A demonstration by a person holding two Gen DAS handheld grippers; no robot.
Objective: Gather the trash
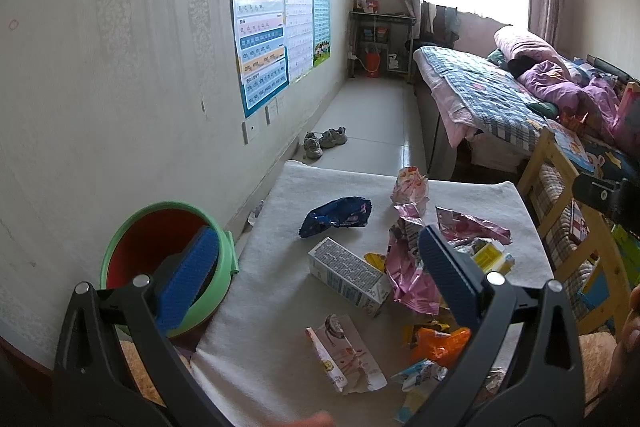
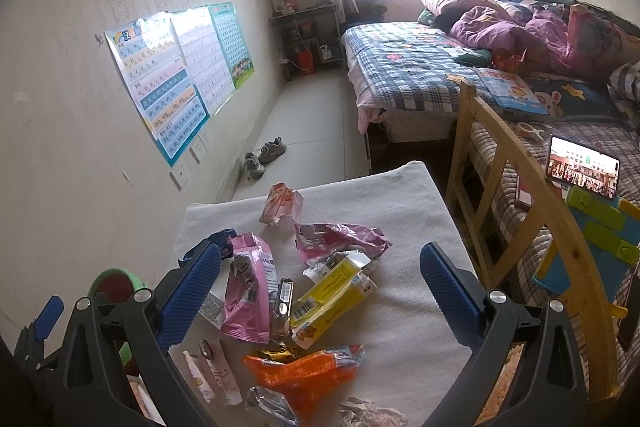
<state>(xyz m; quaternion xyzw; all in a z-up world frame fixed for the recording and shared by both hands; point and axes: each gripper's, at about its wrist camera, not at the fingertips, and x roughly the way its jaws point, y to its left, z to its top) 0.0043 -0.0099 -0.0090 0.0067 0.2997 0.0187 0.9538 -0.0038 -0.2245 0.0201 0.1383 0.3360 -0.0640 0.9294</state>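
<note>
Trash lies scattered on a white cloth-covered table: a white milk carton, a dark blue wrapper, a pink foil bag, an orange wrapper and a yellow carton. A green bin with a red inside stands at the table's left edge. My left gripper is open and empty above the milk carton, its left finger in front of the bin. My right gripper is open and empty above the pile.
A wall with posters runs along the left. A wooden chair and a bed stand to the right, with a phone propped up. Shoes lie on the floor beyond the table.
</note>
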